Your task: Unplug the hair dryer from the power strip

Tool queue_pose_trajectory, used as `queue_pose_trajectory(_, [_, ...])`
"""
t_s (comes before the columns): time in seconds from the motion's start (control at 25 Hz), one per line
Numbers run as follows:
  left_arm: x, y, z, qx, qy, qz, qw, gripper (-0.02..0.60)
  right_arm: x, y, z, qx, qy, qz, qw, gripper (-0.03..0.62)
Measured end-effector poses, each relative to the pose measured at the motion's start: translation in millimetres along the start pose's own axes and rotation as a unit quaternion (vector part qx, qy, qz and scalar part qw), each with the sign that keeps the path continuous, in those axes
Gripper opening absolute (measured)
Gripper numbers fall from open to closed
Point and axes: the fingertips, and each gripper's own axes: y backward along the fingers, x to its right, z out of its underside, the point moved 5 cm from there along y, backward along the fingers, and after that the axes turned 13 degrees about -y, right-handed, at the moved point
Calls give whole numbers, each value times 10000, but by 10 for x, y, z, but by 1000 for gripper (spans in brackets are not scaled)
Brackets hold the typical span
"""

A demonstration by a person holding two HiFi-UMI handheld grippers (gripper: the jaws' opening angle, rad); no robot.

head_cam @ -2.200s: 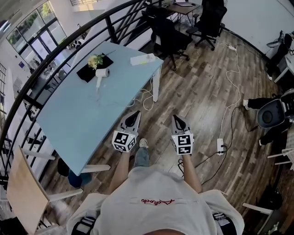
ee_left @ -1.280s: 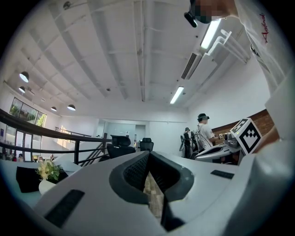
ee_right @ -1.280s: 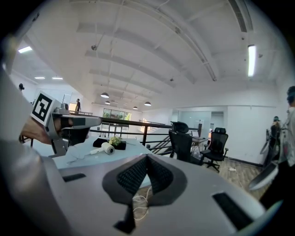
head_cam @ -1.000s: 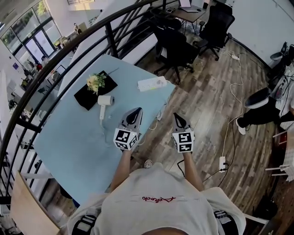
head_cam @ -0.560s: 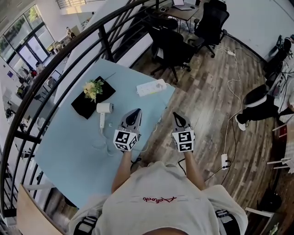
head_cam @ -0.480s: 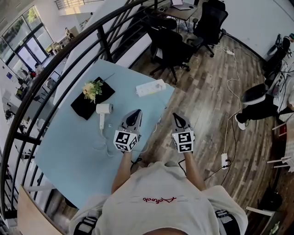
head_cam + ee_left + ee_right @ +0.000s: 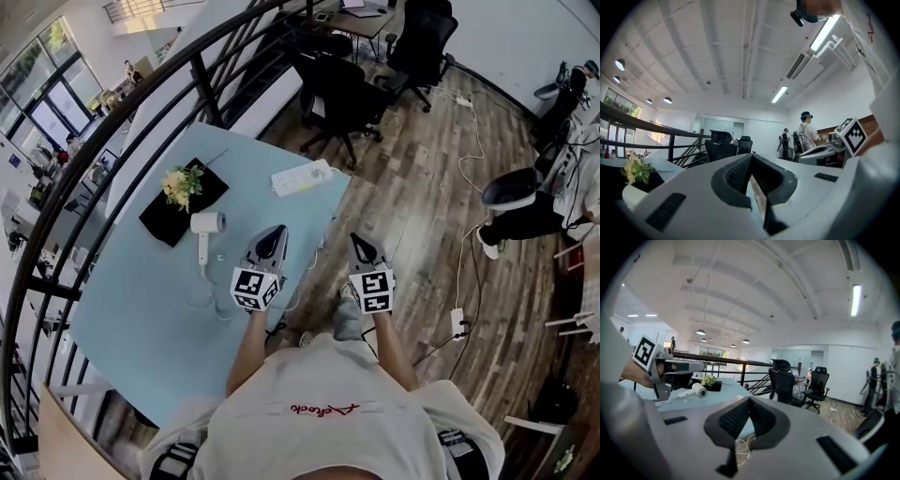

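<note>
A white hair dryer [image 7: 204, 228] lies on the light blue table [image 7: 141, 291], beside a black tray. A white power strip [image 7: 301, 176] rests near the table's far right corner, and a white cord [image 7: 300, 281] hangs off the table's right edge. My left gripper [image 7: 277, 230] hovers over the table's right edge, shut and holding nothing. My right gripper [image 7: 356, 239] is shut and empty over the wooden floor, right of the table. In the right gripper view the hair dryer [image 7: 696, 390] shows at left, with my left gripper in front of it.
A black tray with a small bunch of flowers [image 7: 181, 184] sits at the table's far side. A black railing [image 7: 112, 141] curves behind the table. Black office chairs [image 7: 342, 89] stand beyond its far corner. A second power strip [image 7: 457, 323] and cables lie on the floor at right.
The table and hair dryer have come closer in the head view as the person walked towards them. Both grippers stay shut, held in front of the body.
</note>
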Motion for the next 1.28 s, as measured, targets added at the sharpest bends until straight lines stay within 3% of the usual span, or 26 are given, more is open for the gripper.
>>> queue_pose_trajectory(0.64, [-143,-489,90,-192,-27,-324,9993,9,420,-496,-144,-1,-43,-247,9997,18])
queue_pose_trajectory(1.28, [-430,-1406,-10,-491,-320,-1088,9923,9,1223,-1423,-568,136,-98,-986,9950,18])
